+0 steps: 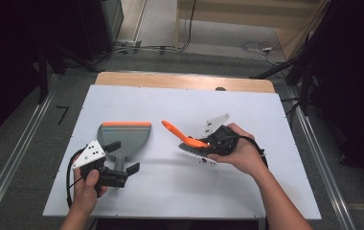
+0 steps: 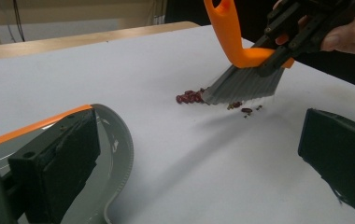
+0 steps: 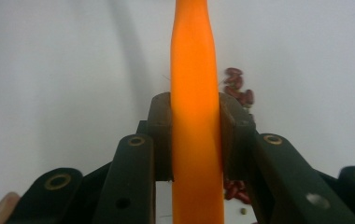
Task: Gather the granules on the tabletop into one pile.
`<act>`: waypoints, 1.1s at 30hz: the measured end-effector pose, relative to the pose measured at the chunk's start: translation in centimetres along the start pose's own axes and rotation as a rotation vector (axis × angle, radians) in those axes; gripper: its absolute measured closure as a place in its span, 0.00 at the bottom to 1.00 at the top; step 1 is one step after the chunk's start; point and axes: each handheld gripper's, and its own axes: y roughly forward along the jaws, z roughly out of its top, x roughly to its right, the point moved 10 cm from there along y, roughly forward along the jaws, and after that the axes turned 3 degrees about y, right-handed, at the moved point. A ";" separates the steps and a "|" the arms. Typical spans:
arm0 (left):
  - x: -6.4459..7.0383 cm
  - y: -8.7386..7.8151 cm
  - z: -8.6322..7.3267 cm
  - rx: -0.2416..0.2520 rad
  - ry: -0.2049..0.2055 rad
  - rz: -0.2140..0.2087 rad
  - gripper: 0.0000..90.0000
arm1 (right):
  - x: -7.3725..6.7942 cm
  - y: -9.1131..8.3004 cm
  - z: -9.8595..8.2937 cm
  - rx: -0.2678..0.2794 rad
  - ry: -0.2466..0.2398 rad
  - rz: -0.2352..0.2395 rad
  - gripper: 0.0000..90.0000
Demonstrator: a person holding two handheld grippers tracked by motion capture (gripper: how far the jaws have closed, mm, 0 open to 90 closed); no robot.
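Right gripper view: right claw (image 3: 195, 135) clamped on the orange brush (image 3: 193, 93) handle, jaws pressed to both sides of it. Red beans (image 3: 238, 88) lie on the white desk (image 3: 54, 70) just beyond and beneath the jaws. Left gripper view: brush bristles touch the desk, a small heap of beans at their leading edge, a few strays just behind. High view: left claw (image 1: 124, 156) sits at the dustpan (image 1: 125, 136) handle with jaws apart, one on each side, not closed on it. Dustpan lies flat, left of the brush, orange lip pointing away from the person; beans and pan are near but apart. Judgement: sweep is early to midway. Beans gathered into a heap, none visibly in the pan; left to do: grip the pan, bring it over, sweep beans in, collect strays.
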 end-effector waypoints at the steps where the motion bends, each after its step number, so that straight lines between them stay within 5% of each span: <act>1: 0.0 0.0 0.0 0.000 0.000 0.001 0.00 | -0.3 0.0 -0.1 -0.006 -0.003 0.015 0.76; 8: 0.0 0.0 0.0 0.000 0.000 0.001 0.00 | -1.5 1.2 -1.6 -0.100 -0.007 0.096 0.76; 11: 0.0 0.0 0.0 0.000 0.001 0.002 0.00 | -1.4 1.8 -1.8 -0.092 -0.005 0.131 0.77; 19: 0.0 0.0 0.0 0.000 0.001 0.001 0.00 | 1.0 2.5 -1.0 -0.076 -0.047 0.098 0.77; 33: -0.1 -0.1 0.1 0.006 -0.006 0.002 0.00 | 3.6 3.2 0.1 -0.066 -0.044 0.039 0.77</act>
